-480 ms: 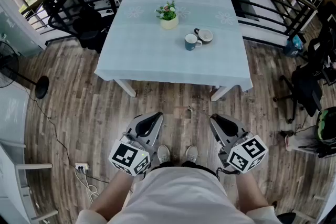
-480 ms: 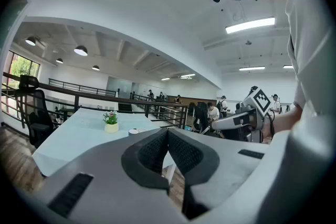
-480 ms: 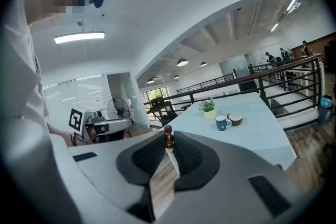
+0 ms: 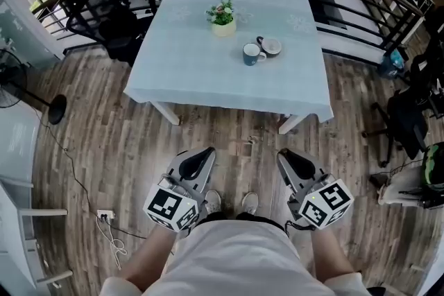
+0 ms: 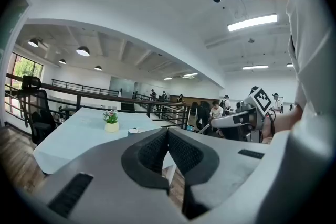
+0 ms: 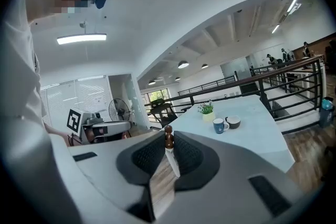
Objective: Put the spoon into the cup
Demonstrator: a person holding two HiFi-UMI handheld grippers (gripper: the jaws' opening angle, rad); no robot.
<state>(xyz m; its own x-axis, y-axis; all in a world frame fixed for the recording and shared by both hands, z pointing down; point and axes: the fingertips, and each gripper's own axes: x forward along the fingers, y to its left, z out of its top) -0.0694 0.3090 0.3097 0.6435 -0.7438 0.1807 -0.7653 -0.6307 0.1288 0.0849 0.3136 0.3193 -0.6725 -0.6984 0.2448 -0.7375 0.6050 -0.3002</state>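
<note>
The task is barely started: the spoon (image 6: 169,141) is in hand but nowhere near the cup (image 4: 251,54). The right gripper (image 4: 292,160) has its jaws drawn in narrow on the spoon. The right gripper view shows a slim white shaft with a brown knobbed end standing up between the pads, clamped on both sides. The left gripper (image 4: 200,158) carries nothing, and its jaws are closed against each other with only a sliver of floor showing below where the pads meet.

The blue cup stands upright on the desk (image 4: 208,73), which is covered with a pale cloth. The cup sits just beside a dark bowl-like cup (image 4: 270,46), and a small potted plant (image 4: 223,18) stands a little further back. The person stands on the wooden floor (image 4: 104,142), well apart from the desk, with both grippers held low and close to the body, pointing towards it.

By my reading, the pick-up is done. What remains is the walk to the desk, bringing the spoon over the cup's mouth, lowering it in and letting go
</note>
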